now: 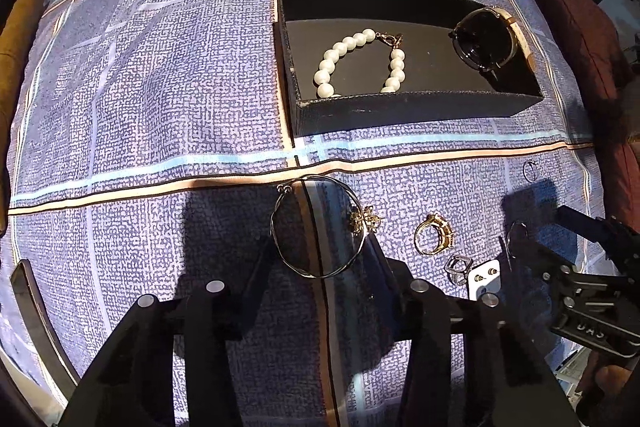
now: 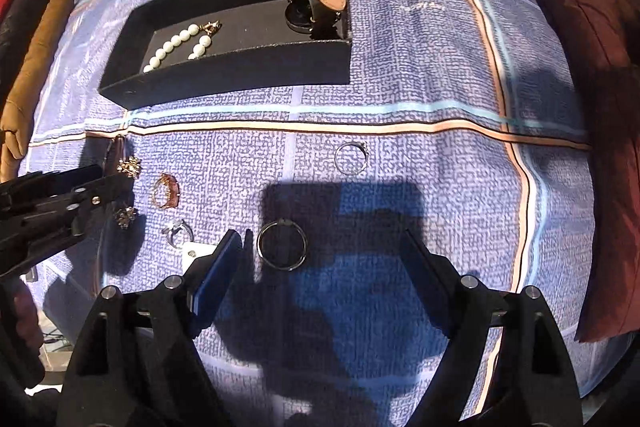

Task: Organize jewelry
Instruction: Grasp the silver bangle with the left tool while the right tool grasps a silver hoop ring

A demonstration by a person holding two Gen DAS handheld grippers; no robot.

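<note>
left tongs (image 1: pixel 320 247) are standing spread, hovering low around the wire bangle (image 1: pixel 318 227), one finger on each side of the hoop, nothing pinched yet. right tongs (image 2: pixel 324 247) are spread wide too, empty, with a plain thin ring (image 2: pixel 282 245) lying on the cloth just inside my left finger.

the black tray (image 1: pixel 420 107) is sitting farther back on the surface, on the blue checked cloth (image 1: pixel 160 87). already in it: one pearl bracelet (image 1: pixel 360 63) and one watch (image 1: pixel 486 39), its strap standing up against the far corner.

still loose on the cloth, counting across both views: one bangle, four rings: the gold ring (image 1: pixel 434 233), a silver set ring (image 1: pixel 458 267), the plain thin ring, and a small stone ring (image 2: pixel 351 157) lying well apart from the rest. also two gold floral pieces (image 2: pixel 129 167), possibly earrings, and a small white card (image 1: pixel 486 279) carrying what look like studs; too small to be sure.

handling guess: the bangle is looking thin, light and springy, likely to flex or skate on the cloth if squeezed across its width. i am judging the better hold to be on the wire rim itself, near the ornament, lifted gently. rings are looking hard, tiny and slippery; i am expecting them to need a pinch across the band.
</note>
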